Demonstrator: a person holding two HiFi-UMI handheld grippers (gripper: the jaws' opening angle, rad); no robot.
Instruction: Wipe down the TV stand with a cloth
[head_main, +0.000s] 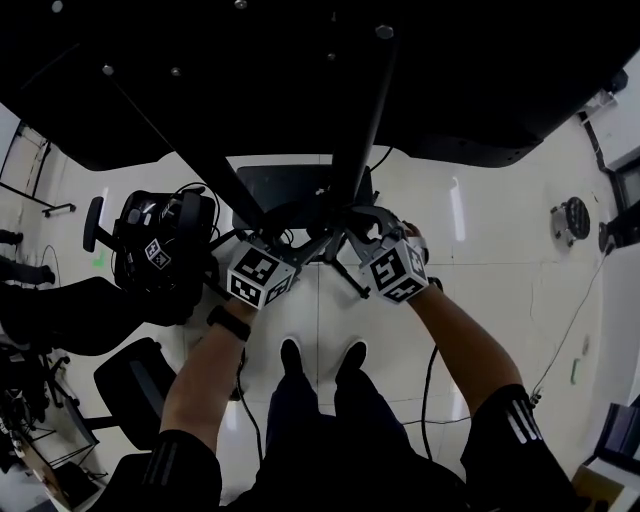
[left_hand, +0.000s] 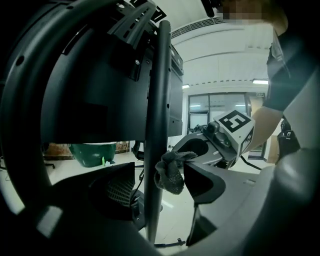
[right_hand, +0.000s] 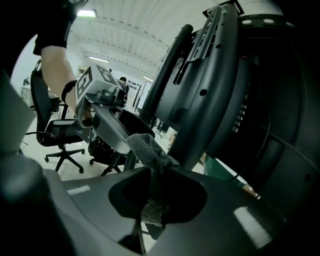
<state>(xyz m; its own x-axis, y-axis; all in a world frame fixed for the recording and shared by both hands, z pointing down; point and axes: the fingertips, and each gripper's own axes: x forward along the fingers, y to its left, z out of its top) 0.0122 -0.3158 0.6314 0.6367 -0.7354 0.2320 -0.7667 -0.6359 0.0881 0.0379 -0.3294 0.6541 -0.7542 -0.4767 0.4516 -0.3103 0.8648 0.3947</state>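
Right gripper (right_hand: 159, 169): jaws clamped on a fold of the grey cloth (right_hand: 150, 150). One end hangs down through the jaw opening, the other bunches against the pole (left_hand: 156, 100) of the stand.

Left gripper (left_hand: 160, 165): jaws apart, with the pole standing between them. I cannot tell if they touch it.

The two grippers sit just beside each other, at centre frame in the head view.

Risks (judged):
- The cloth is held by a small pinch, so dragging it along the pole could pull it free.
- The grippers may knock together.
- The TV (left_hand: 100, 90) hangs close overhead, so an upward stroke could hit its back or bracket.

Room:
- The pole is bare below the jaws.
- The floor (head_main: 500, 260) is open at frame right, apart from a cable (head_main: 575, 320).
- A chair (head_main: 150, 250) crowds the left.
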